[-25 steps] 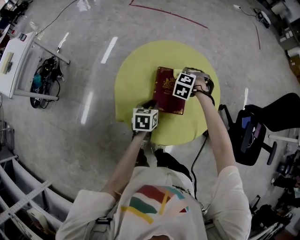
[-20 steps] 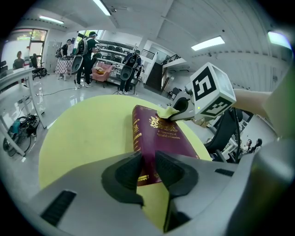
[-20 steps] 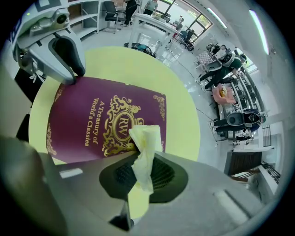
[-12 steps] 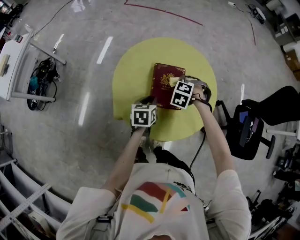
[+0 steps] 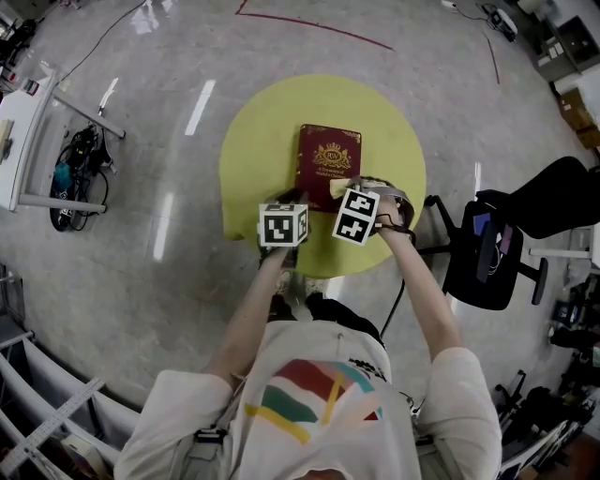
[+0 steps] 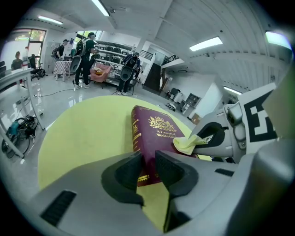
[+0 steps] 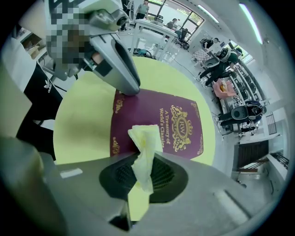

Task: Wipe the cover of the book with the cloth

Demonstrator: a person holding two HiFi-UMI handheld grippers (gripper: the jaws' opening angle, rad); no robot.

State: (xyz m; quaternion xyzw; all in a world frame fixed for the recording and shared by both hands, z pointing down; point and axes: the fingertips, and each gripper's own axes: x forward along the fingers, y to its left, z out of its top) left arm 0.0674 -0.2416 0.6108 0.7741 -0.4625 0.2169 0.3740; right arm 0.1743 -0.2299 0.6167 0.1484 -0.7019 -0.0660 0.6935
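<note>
Right claw [image 7: 143, 174] pinches the cloth [image 7: 145, 140], seemingly limp, bunched between pads; left claw [image 6: 146, 168] clamps nearest corner of book [image 6: 159, 133], probably stiff, heavy

It has the look of an open-plan lab or workshop: a polished grey floor [image 5: 141, 281] marked with red tape lines [image 5: 319, 26], loose cables [image 5: 70, 173] heaped under a white desk [image 5: 19, 141], a black office chair [image 5: 497, 253], long strip lights [image 6: 206, 44] overhead, and people [image 6: 85, 50] standing by racks [image 6: 109, 46] along the far wall.
</note>
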